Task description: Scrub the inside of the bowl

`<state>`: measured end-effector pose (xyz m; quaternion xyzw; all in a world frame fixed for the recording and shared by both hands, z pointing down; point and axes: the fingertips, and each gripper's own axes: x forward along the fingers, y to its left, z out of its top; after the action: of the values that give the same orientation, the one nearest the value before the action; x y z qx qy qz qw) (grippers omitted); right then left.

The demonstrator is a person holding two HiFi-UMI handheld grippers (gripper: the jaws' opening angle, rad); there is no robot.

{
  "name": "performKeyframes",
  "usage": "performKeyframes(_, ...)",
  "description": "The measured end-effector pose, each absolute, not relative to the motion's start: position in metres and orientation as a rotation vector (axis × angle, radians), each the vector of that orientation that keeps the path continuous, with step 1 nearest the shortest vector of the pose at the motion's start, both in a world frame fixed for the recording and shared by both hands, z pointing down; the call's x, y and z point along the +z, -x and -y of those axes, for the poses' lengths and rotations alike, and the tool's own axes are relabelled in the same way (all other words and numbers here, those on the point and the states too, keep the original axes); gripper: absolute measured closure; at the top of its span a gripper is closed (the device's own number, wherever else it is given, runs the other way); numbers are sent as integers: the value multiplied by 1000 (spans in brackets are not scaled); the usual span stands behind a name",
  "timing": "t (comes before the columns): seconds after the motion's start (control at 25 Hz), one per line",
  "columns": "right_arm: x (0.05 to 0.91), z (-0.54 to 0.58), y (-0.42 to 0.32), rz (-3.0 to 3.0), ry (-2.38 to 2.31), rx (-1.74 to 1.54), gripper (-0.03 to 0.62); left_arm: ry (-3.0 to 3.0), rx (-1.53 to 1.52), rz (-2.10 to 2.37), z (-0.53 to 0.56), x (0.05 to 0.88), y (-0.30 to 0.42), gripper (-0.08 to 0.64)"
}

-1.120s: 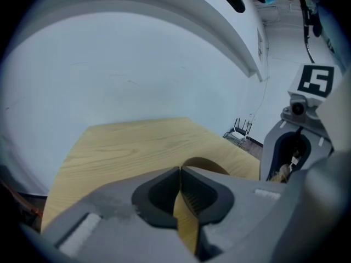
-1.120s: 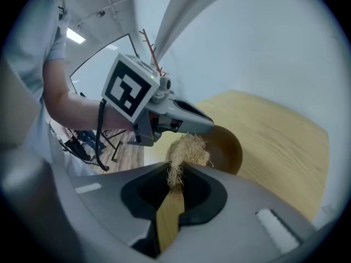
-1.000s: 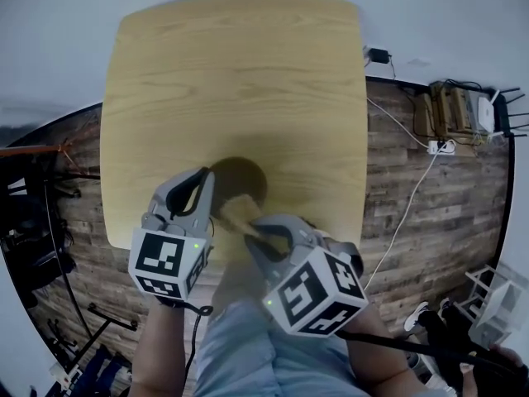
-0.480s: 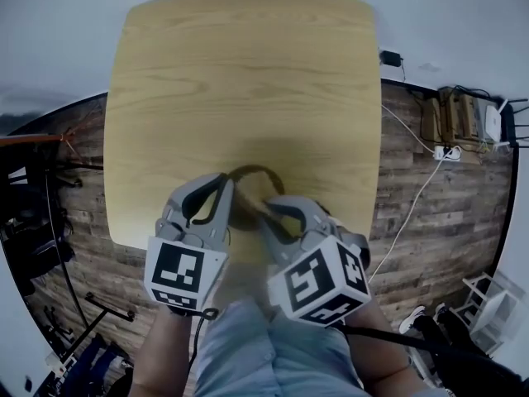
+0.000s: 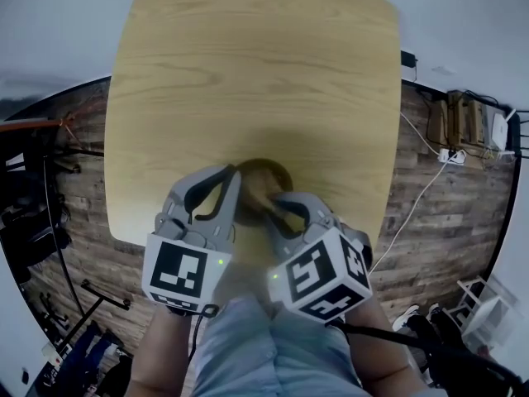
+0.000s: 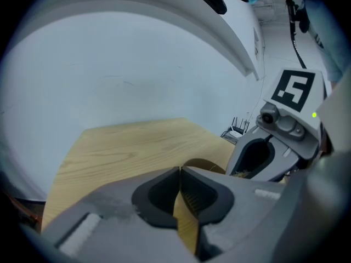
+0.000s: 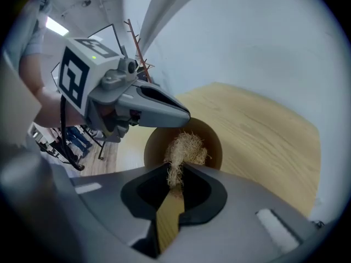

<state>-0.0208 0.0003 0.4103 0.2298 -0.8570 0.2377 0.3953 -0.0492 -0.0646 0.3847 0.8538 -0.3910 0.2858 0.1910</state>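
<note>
Nearest in the head view is the person's lap (image 5: 264, 350), with both marker cubes just above it. From there the left tongs (image 5: 234, 177) and the right tongs (image 5: 278, 208) reach forward and converge on a small brown bowl (image 5: 266, 170). The bowl stands on the near part of the pale wooden desk (image 5: 248, 73), close to its front edge.

In the right gripper view, the right tongs are closed to a narrow slit and pinch the tail of a straw-coloured fibre scrubber (image 7: 185, 147). The bushy part of the scrubber sits just past the tips, inside the bowl and against its near inner wall. The same view shows the left tongs coming in from the left, their tips over the bowl's far-left rim.

In the left gripper view, the left tongs are pressed together at the tips. The bowl's rim curves out from right beside that point, so they appear to grip the rim, though the contact itself is hard to make out. The right tongs stand just to the right of it.

Beyond the bowl the desk runs on bare. Past its right edge lies a plank floor (image 5: 430, 222) with a white cable (image 5: 416, 201) trailing across it.
</note>
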Motion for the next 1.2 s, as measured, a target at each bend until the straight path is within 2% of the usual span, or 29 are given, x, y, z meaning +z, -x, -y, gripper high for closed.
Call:
performKeyframes(0.76, 372, -45, -3, 2268, -622, 646, 549, -2382, 829, 1238, 65, 401, 68, 523)
performKeyframes(0.88, 366, -43, -12, 2283, -681, 621, 548, -2384, 804, 1297, 60, 393, 71, 500)
performKeyframes(1.2, 340, -39, -42, 2339, -854, 552, 548, -2443, 658, 1486, 39, 336, 76, 500)
